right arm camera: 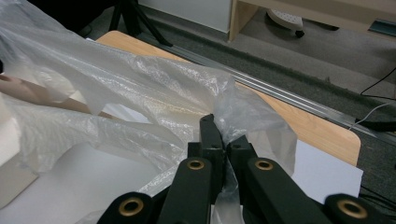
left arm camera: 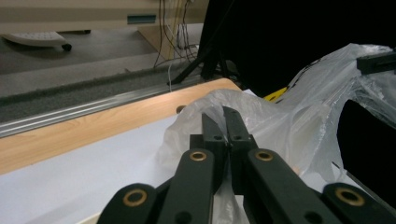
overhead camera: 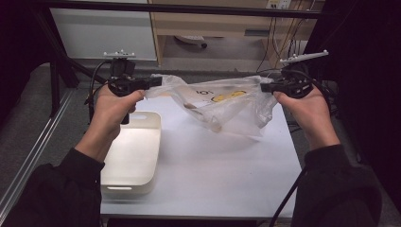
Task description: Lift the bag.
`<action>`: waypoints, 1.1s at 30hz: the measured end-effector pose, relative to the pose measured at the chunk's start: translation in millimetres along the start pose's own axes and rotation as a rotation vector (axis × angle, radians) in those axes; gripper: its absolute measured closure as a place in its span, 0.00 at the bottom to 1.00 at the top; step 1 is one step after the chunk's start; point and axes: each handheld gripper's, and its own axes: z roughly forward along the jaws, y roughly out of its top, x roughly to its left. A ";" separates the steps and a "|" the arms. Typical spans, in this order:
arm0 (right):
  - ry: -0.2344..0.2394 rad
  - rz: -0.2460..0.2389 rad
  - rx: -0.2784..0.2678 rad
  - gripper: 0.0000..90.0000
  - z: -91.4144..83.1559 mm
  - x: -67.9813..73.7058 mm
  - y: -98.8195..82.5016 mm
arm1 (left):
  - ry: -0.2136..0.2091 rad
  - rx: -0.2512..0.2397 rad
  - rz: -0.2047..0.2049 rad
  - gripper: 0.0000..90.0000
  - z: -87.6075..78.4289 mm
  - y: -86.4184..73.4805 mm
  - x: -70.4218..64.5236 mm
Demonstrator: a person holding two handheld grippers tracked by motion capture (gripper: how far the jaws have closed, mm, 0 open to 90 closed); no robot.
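A clear plastic bag [overhead camera: 222, 101] with yellow and black print hangs stretched between my two grippers above the white table [overhead camera: 217, 165]. My left gripper [overhead camera: 153, 81] is shut on the bag's left edge, and the film [left arm camera: 289, 116] bunches around its black jaws in the left gripper view [left arm camera: 223, 122]. At the right, my right gripper [overhead camera: 265, 87] is shut on the bag's other edge [right arm camera: 154, 98], the plastic pinched between its jaws [right arm camera: 219, 133]. Small brownish items lie inside the sagging bottom of the bag.
A cream plastic tub [overhead camera: 132, 151] stands on the table's left side under my left forearm. Beyond the table are a metal floor rail [left arm camera: 84, 109], cabinets and cables. A wooden board edge [right arm camera: 299, 121] borders the white surface.
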 end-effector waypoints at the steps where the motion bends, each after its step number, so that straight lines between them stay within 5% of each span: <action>1: -0.002 0.003 0.000 1.00 1.7 -0.4 2.0 | 0.002 -0.007 -0.007 1.00 -0.2 2.7 0.5; 19: -0.033 0.044 -0.041 1.00 13.2 -16.6 36.0 | 0.043 -0.081 -0.040 1.00 8.2 45.6 14.8; 24: -0.057 0.042 -0.042 1.00 14.6 -18.5 35.3 | 0.054 -0.082 -0.049 1.00 19.2 39.0 18.2; 33: -0.034 0.056 -0.032 1.00 19.2 -22.5 23.6 | 0.067 -0.033 -0.020 1.00 24.0 18.4 19.1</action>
